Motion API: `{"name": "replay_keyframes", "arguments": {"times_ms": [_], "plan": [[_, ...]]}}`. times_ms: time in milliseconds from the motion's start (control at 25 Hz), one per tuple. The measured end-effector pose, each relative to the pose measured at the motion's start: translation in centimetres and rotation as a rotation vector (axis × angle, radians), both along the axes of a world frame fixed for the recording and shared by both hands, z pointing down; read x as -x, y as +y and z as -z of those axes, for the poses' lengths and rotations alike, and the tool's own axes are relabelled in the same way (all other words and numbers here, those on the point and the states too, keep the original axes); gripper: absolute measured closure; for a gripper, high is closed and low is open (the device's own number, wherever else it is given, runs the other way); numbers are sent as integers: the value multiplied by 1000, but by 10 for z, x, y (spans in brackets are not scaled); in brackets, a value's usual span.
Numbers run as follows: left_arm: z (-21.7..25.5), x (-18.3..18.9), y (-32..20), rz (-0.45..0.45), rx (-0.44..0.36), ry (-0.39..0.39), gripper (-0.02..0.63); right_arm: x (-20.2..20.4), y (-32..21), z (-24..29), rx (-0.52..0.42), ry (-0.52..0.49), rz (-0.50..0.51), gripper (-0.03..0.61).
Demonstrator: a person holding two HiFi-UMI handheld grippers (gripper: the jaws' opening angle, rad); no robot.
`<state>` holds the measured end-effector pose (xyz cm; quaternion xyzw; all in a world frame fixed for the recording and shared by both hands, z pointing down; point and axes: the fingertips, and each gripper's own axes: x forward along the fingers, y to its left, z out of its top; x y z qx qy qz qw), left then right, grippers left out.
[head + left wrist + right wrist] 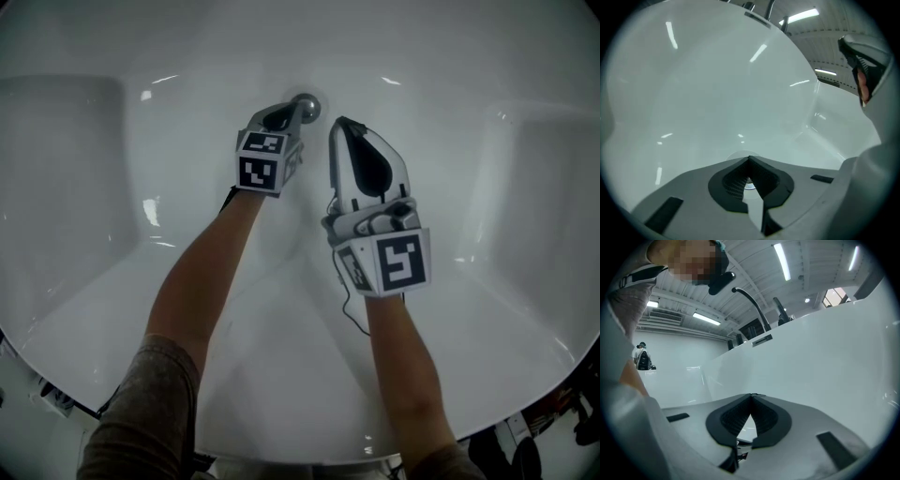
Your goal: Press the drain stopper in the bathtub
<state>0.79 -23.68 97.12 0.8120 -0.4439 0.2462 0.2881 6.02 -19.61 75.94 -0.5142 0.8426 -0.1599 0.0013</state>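
A round chrome drain stopper (307, 105) sits at the far end of the white bathtub (112, 169) floor. My left gripper (296, 111) is shut, and its closed tips rest on or just over the stopper's near edge; contact cannot be told. In the left gripper view a sliver of the stopper (749, 183) shows through the gap behind the closed tips of the left gripper (750, 158). My right gripper (339, 124) is shut and empty, held beside the left one, a little to the right of the stopper. In its own view the right gripper (752, 395) points at the tub wall.
The tub's curved walls (525, 187) rise on both sides. A dark faucet spout (751, 301) and fittings stand on the tub rim. A person (642, 359) stands far off in the room. Dark items (525, 441) lie on the floor outside the tub's near rim.
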Motion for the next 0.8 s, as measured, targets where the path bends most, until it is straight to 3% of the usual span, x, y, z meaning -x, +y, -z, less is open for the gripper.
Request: {"name": "replay_keyframes", "arguments": {"times_ms": [320,800], "plan": [[-35,-13,4,-39,156,-50,612,-6,-1,-4,14,-2,-16,577],[-49,-10,-2,-47,287,-117,612,-13,-1,-13,37,4,-42,577]]}}
